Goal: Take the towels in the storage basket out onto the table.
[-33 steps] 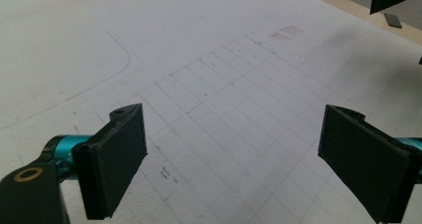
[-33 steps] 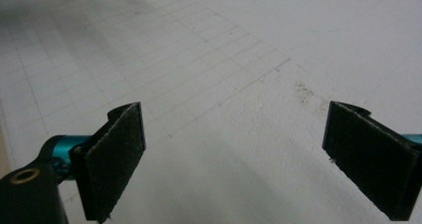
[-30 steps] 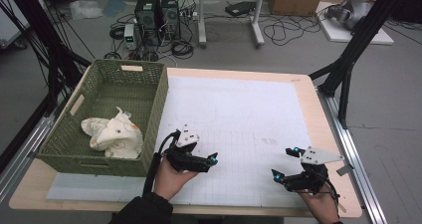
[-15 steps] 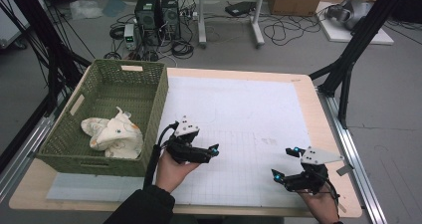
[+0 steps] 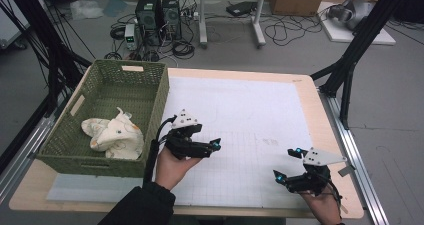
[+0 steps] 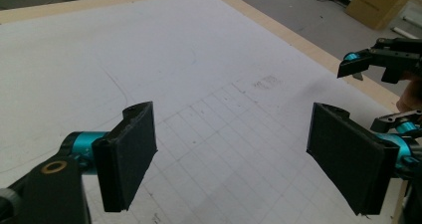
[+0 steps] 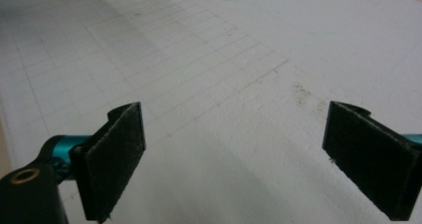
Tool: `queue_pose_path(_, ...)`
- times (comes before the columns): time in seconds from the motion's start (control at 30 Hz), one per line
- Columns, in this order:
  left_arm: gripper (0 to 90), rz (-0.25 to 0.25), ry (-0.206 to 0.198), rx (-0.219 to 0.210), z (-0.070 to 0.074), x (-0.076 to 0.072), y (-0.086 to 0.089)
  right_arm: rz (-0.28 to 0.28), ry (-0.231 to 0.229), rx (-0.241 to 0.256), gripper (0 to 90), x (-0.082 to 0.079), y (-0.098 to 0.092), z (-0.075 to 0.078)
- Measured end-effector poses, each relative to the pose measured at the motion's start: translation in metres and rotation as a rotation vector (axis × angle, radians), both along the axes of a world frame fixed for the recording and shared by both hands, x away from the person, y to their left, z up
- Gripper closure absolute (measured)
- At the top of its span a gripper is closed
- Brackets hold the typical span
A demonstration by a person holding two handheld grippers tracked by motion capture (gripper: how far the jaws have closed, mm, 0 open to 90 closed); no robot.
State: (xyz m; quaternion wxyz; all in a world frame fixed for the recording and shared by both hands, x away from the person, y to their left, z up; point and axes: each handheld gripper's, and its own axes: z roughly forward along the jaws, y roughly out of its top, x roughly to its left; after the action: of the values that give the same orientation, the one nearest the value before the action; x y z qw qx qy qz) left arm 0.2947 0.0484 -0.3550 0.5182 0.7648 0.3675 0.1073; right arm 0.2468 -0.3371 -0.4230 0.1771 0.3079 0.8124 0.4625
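My left gripper (image 5: 207, 138) hovers over the white gridded mat (image 5: 240, 110), just right of the green woven basket (image 5: 161, 97). Its jaws stand wide apart with nothing between them, and the left gripper view shows the left gripper (image 6: 231, 154) above bare mat. My right gripper (image 5: 286, 163) is near the front right corner of the mat, also open and empty; the right gripper view shows the right gripper (image 7: 234, 154) over grid lines. A cream soft toy (image 5: 114, 133) lies inside the basket.
The wooden table edge (image 5: 330, 135) runs along the right of the mat. In the left gripper view the other gripper (image 6: 378, 62) shows at the far right. Black frame legs (image 5: 350, 60) and floor cables lie beyond the table.
My left gripper has drifted a little away from the front edge, farther onto the mat. The right gripper has stayed put.
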Motion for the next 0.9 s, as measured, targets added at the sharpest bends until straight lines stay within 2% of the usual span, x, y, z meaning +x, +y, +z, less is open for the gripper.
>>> queue_pose_path(0.43, 18.2, 0.015, 0.028, -0.018, 0.003, 0.005, 0.006, 0.0, -0.004, 0.01, 8.9, 0.0, -0.001, 0.0)
queue_pose_path(0.57, 17.4, 0.013, 0.058, -0.042, 0.003, 0.007, 0.007, -0.001, -0.008, 0.015, 8.9, 0.0, -0.001, 0.001)
queue_pose_path(0.6, 17.4, 0.024, 0.079, -0.056, 0.004, 0.008, 0.008, -0.004, -0.006, 0.015, 8.9, 0.0, -0.001, 0.001)
queue_pose_path(0.63, 17.4, 0.024, 0.079, -0.056, 0.004, 0.008, 0.008, -0.004, -0.006, 0.015, 8.9, 0.0, -0.001, 0.001)
queue_pose_path(0.67, 17.4, 0.032, 0.104, -0.089, 0.005, 0.01, 0.01, -0.003, -0.009, 0.015, 8.9, 0.0, -0.002, 0.001)
queue_pose_path(0.7, 17.5, 0.032, 0.104, -0.089, 0.005, 0.01, 0.01, -0.003, -0.009, 0.015, 8.9, 0.0, -0.002, 0.001)
queue_pose_path(0.73, 17.9, 0.033, 0.124, -0.123, 0.007, 0.011, 0.013, -0.003, -0.009, 0.016, 8.9, 0.0, -0.002, 0.001)
queue_pose_path(0.77, 18.8, 0.033, 0.124, -0.123, 0.007, 0.011, 0.013, -0.001, -0.008, 0.017, 8.9, 0.0, -0.002, 0.001)
queue_pose_path(0.83, 19.2, 0.043, 0.156, -0.152, 0.011, 0.012, 0.018, -0.002, -0.006, 0.018, 8.9, 0.0, -0.002, 0.001)
queue_pose_path(0.9, 19.2, 0.046, 0.159, -0.156, 0.012, 0.012, 0.019, -0.002, -0.007, 0.019, 8.9, 0.0, -0.002, 0.001)
